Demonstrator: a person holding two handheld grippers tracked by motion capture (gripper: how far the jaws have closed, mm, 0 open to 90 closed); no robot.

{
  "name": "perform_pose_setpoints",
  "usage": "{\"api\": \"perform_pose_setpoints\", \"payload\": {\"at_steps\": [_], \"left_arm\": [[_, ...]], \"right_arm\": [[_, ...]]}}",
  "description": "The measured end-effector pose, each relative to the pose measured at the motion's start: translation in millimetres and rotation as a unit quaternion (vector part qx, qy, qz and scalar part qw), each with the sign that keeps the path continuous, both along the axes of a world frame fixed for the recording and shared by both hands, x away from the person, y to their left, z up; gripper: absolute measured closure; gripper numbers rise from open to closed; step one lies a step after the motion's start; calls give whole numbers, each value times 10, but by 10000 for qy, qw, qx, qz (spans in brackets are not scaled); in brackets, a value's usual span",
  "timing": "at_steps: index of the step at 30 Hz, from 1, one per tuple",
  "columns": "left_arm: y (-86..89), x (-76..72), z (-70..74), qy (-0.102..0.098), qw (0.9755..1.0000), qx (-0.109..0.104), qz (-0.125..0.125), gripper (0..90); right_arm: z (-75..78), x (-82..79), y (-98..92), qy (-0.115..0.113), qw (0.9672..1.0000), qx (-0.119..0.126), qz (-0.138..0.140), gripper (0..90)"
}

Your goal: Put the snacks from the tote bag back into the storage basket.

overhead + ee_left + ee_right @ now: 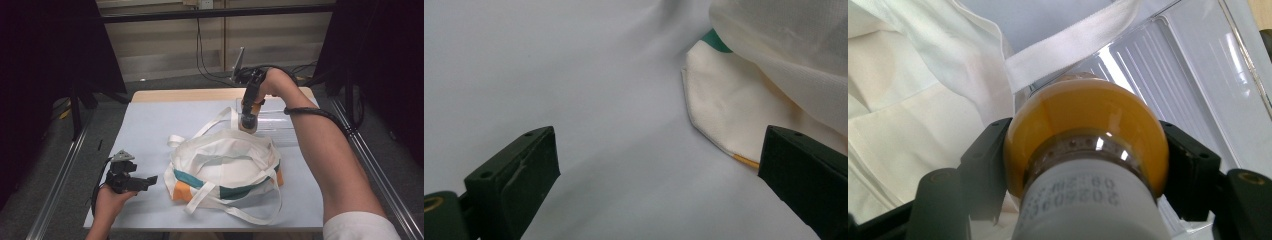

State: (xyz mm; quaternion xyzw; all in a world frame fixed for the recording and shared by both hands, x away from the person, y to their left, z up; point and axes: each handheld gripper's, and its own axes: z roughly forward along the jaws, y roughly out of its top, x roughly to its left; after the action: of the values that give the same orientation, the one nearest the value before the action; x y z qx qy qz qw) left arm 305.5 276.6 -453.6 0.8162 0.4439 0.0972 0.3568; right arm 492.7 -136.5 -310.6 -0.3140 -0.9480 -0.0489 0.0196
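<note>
Right gripper [1088,150] clamps an amber bottle [1088,125] — rounded shoulder, white cap; left gripper [659,165] wide.

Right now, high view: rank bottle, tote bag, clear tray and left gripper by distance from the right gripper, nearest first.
1. Bottle: clamped between the jaws of the right gripper, at the bag's far rim.
2. Clear tray: just beside it, at the table's far right.
3. Tote bag: mid-table, its rim right beside the bottle; too close to call against the tray.
4. Left gripper: near left, open.
</note>
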Motion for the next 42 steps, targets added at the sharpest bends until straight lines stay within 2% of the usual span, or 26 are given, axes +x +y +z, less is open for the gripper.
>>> {"api": "perform_pose_setpoints", "payload": {"at_steps": [12,27,41,42], "left_arm": [[-1,1,-2,-5,10000,13,8,27],[-2,0,1,2,10000,24,-11,27],[-10,-1,1,45,10000,17,-21,27],[-11,0,1,47,10000,19,-26,27]], "right_arm": [[-63,11,-4,-33,9999,-12,125,303],[-126,8,5,27,10000,-34,63,303],[-184,15,10,-14,9999,-47,155,303],[-182,9,19,11,9999,-63,88,303]]}}
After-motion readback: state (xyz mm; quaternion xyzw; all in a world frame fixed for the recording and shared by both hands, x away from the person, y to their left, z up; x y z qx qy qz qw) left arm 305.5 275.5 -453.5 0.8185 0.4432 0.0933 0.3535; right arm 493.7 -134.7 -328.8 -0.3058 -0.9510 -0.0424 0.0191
